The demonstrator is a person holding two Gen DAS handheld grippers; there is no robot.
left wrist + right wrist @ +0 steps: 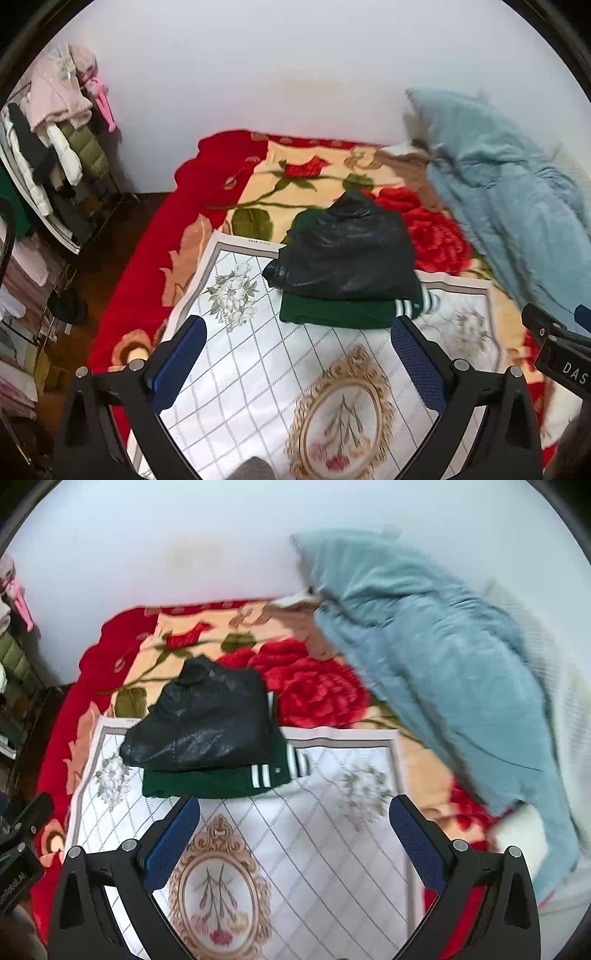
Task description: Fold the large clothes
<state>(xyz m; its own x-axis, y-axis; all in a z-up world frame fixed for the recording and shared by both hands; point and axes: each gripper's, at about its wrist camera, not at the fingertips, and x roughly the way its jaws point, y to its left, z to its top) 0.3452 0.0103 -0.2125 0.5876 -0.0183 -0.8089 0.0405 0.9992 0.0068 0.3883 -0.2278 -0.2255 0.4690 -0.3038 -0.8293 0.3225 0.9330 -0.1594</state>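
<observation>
A bed is seen against a plain pale wall, covered by a red rose-patterned blanket (229, 173); over the blanket a white printed cloth (258, 369) with a grid and an oval floral medallion is spread, apparently to serve as a clean folding surface. At the far edge of that cloth a folded pile is stacked: a black shiny jacket (343, 251) is laid on top of a dark green garment (332, 314) with white-striped cuffs, the pile lying partly on the cloth and partly on the blanket, presumably kept there so that the nearer part of the cloth is left free for the next piece. To the right a light blue garment (436, 672) is heaped loosely, unfolded and blurred, against the wall; it is judged to be the next large item to be folded. A rack of hanging coats (62, 122) is seen at the far left.

The left tongs (295, 365) are held above the cloth with the jaws spread wide and nothing between them; the right tongs (293, 843) are likewise spread fully and empty, both tilted downward toward the bed. The folded pile is touched by neither; the stacking is therefore judged complete, and a reach toward the blue garment seems called for.
</observation>
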